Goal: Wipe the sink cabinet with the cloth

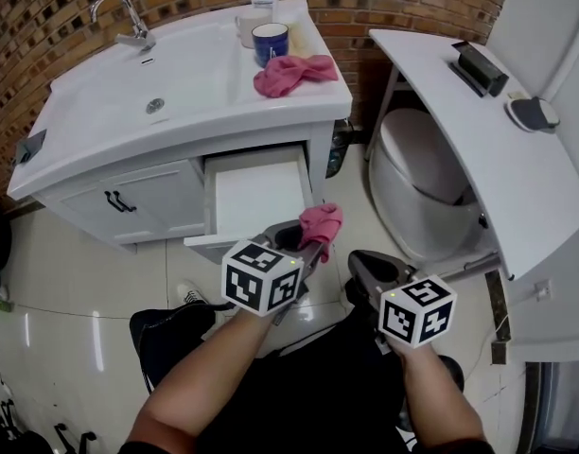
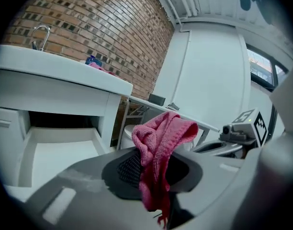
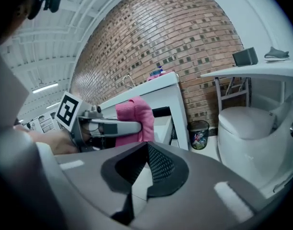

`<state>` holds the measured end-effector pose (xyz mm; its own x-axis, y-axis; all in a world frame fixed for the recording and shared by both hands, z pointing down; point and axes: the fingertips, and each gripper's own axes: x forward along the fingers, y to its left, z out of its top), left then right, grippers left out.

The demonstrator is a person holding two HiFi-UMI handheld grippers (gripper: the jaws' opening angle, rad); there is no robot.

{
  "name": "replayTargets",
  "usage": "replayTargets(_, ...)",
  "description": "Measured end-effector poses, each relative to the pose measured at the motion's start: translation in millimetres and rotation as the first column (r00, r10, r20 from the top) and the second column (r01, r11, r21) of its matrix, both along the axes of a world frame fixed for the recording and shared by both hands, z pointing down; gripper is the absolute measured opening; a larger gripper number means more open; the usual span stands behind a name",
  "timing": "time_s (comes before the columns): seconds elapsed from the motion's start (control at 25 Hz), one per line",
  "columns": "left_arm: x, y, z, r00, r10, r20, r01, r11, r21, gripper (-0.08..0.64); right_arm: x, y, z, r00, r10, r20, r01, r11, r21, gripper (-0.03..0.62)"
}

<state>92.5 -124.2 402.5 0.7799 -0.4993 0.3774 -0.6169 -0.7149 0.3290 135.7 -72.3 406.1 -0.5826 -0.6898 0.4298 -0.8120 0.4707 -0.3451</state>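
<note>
At the far left the faucet [image 1: 119, 17] stood over the basin of the sink cabinet [image 1: 148, 201], whose two small doors were shut. Just right of them the drawer [image 1: 259, 192] was pulled out and looked bare inside.

Below the drawer front, the left gripper [image 1: 307, 242] had its fingers clamped on the cloth [image 1: 322, 221], a pink one. The left gripper view showed the cloth bunched into a loose crest above the fingers, with a tail hanging down between them, clear of the cabinet and touching nothing. A second pink cloth [image 1: 291, 74] lay on the cabinet's top surface beside a blue mug [image 1: 270, 43].

The step in hand seemed to be bringing the cloth up to the cabinet front, so the wiping had probably not begun. To do it well, the bunched crest should go flat against the white panel, not the bare fingertips. Strokes should run along the panel, with a steady grip so the cloth cannot slip out. The open drawer's edge and the door handles could snag the hanging tail.

The right gripper [image 1: 370, 268], just beside the left one, had its fingers together with nothing between them. Farther right stood the toilet [image 1: 417, 192] under a white shelf [image 1: 479, 140].
</note>
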Motion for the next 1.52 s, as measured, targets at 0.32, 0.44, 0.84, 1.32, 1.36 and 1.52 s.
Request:
replayTargets(0.32,-9.1,-6.8,7.0,0.999,-0.034,-0.007,0.034,0.999,-0.033,0.094,-5.4,7.5,-6.4,0.998,-0.056,-0.018,0.056,0.997,0.052,0.006)
replayTargets(0.44,-18.8,-6.7,6.6,0.999,-0.048,-0.004,0.048,0.998,-0.031,0.094,-7.0,7.9,-6.4,0.998,-0.058,-0.015,0.059,0.997,0.053,0.006)
replayTargets(0.84,-79.5,-9.8,9.9,0.987,-0.157,-0.026,0.156,0.986,-0.053,0.094,-22.7,11.1,-5.6,0.995,-0.095,-0.029,0.097,0.993,0.07,0.006)
replayTargets(1.32,-169.3,-10.8,17.3,0.949,-0.312,-0.043,0.308,0.948,-0.081,0.094,-34.7,16.5,0.5,0.991,-0.118,-0.06,0.122,0.99,0.07,0.006)
replayTargets(1.36,-175.1,-10.5,17.2,0.946,-0.321,-0.043,0.317,0.945,-0.082,0.094,-35.5,17.0,1.3,0.991,-0.119,-0.063,0.124,0.99,0.069,0.006)
replayTargets(1.52,-197.7,-9.4,17.1,0.933,-0.357,-0.042,0.353,0.932,-0.082,0.094,-38.7,18.9,5.6,0.988,-0.132,-0.078,0.137,0.988,0.066,0.006)
